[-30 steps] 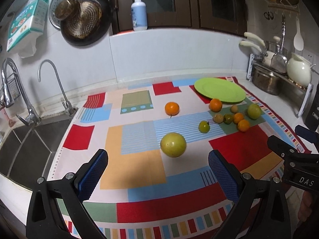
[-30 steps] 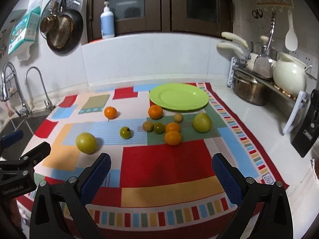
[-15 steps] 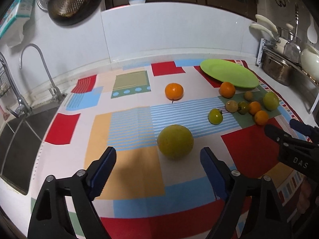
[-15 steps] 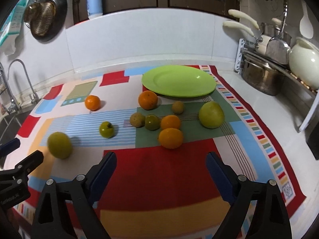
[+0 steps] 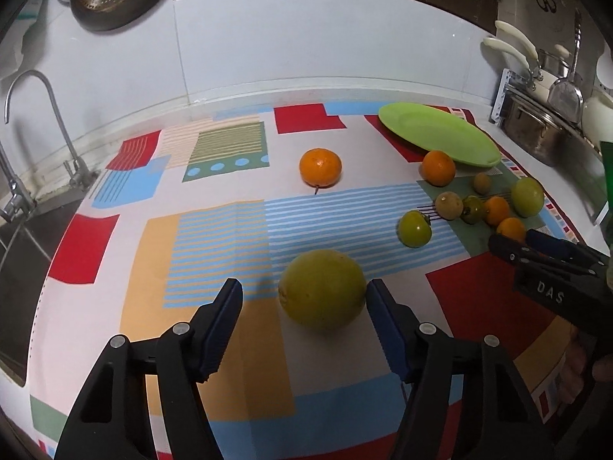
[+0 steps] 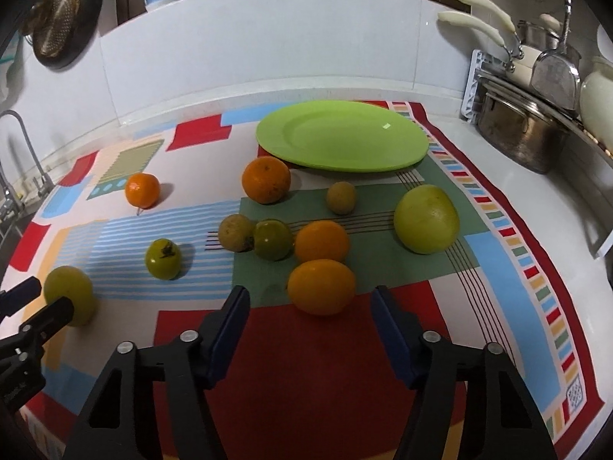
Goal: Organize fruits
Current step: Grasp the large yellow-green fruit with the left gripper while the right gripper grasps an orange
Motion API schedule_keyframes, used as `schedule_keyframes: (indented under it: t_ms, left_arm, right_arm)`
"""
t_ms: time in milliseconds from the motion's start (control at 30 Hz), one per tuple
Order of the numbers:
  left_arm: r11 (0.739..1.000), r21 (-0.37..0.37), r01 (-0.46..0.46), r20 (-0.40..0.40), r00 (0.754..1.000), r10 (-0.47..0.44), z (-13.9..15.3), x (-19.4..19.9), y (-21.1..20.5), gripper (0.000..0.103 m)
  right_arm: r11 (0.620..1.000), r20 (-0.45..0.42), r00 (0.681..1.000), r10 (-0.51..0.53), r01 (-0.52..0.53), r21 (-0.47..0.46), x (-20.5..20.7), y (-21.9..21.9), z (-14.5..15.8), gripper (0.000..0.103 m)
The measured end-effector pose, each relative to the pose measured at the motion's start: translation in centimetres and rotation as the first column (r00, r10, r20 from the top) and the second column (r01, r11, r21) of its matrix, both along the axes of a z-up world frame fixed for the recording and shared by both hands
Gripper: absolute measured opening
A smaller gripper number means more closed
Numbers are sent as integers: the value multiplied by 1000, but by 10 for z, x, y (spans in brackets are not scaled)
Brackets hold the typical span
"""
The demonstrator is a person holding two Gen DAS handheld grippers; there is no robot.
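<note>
In the left wrist view a large yellow-green fruit (image 5: 322,287) lies on the patterned cloth between the fingers of my left gripper (image 5: 302,296). Its jaws are closing; the right pad is at the fruit's edge and the left pad stands clear of it. In the right wrist view an orange fruit (image 6: 321,286) lies between the fingers of my right gripper (image 6: 309,299). Those jaws are closing too, with a gap on each side. The empty green plate (image 6: 341,136) sits behind a cluster of several small orange and green fruits (image 6: 272,239).
A lone mandarin (image 5: 320,166) and a big green fruit (image 6: 426,219) lie apart on the cloth (image 5: 214,237). A sink with taps (image 5: 23,176) is on the left. Pots and a dish rack (image 6: 521,134) stand on the right, with a tiled wall behind.
Both grippers have come forward and down toward the cloth. Each now has a fruit between its fingers, and both pairs of jaws have narrowed a good deal.
</note>
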State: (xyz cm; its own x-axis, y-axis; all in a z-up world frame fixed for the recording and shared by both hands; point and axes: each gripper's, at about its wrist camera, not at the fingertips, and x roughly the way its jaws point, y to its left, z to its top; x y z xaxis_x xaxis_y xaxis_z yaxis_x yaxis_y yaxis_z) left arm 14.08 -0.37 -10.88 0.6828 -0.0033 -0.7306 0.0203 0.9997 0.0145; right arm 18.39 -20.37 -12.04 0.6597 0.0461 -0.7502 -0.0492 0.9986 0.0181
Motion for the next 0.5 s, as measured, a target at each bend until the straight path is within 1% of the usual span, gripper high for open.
schedule_keyframes:
  t_ms: [67, 167, 200, 267, 333, 500]
  left_arm:
    - [1000, -2, 19, -4, 1000, -19, -1, 2, -3, 60]
    - [999, -11, 45, -11, 999, -45, -2, 6, -6, 56]
    - [999, -19, 51, -16, 999, -51, -3, 9, -7, 56]
    - [997, -45, 65, -33, 997, -66, -6, 13, -7, 51]
    - [995, -71, 75, -46, 996, -78, -8, 16, -8, 49]
    - [995, -53, 88, -36, 995, -90, -8, 19, -11, 49]
  right_arm:
    - [999, -19, 1000, -5, 6, 32, 5, -3, -3, 57]
    - [999, -31, 999, -17, 18, 41, 11, -6, -6, 50]
    - [999, -35, 999, -18, 20, 45, 12, -7, -7, 49]
    - [999, -45, 999, -23, 25, 48, 14, -8, -8, 44]
    - [998, -47, 998, -28, 31, 49, 15, -9, -8, 41]
    - [998, -46, 998, -31, 33, 46, 16, -9, -8, 41]
